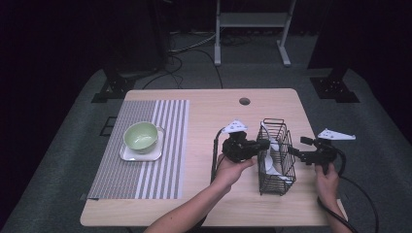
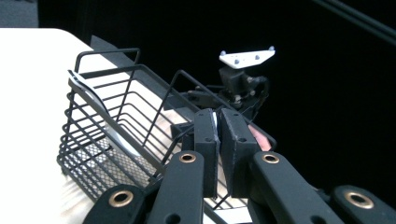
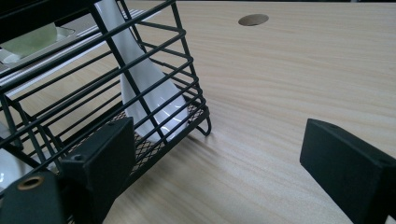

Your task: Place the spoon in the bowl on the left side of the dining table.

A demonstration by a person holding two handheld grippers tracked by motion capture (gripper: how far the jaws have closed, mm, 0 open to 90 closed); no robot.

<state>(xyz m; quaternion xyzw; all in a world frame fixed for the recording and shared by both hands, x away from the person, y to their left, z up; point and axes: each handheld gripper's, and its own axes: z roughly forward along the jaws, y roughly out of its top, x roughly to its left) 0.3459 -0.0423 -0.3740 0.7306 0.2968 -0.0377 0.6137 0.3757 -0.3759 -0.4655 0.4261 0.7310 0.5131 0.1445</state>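
A black wire basket (image 1: 275,156) stands on the tabletop, toward its right edge and nearer the front edge than the back. It holds white ceramic spoons (image 1: 268,162); in the right gripper view one spoon (image 3: 148,88) leans against the wire wall, bowl down on the fine mesh floor.

The left gripper (image 1: 252,145) reaches in from the basket's left side, and its jaws are closed tight on something thin and white at the basket's top rim, seen in the left gripper view (image 2: 218,149). It looks like a spoon handle, though that cannot be told for certain. The right gripper (image 1: 297,154) waits just beside the basket's right side with its jaws spread wide, holding nothing; in its own view (image 3: 224,158) one jaw sits against the basket's lower wires and the other stands over bare wood.

By the look of it, the spoon is light, stiff, glazed and slippery, and would chip or break if dropped. The narrow handle is the sensible place to grip, pinched firmly and lifted straight up so the bowl does not catch on the wires. The basket itself is light and could tip or slide, so steadying its rim or side would help.

Well apart, near the left edge, a green bowl (image 1: 141,136) sits on a white plate (image 1: 141,153) on a striped mat (image 1: 145,150).
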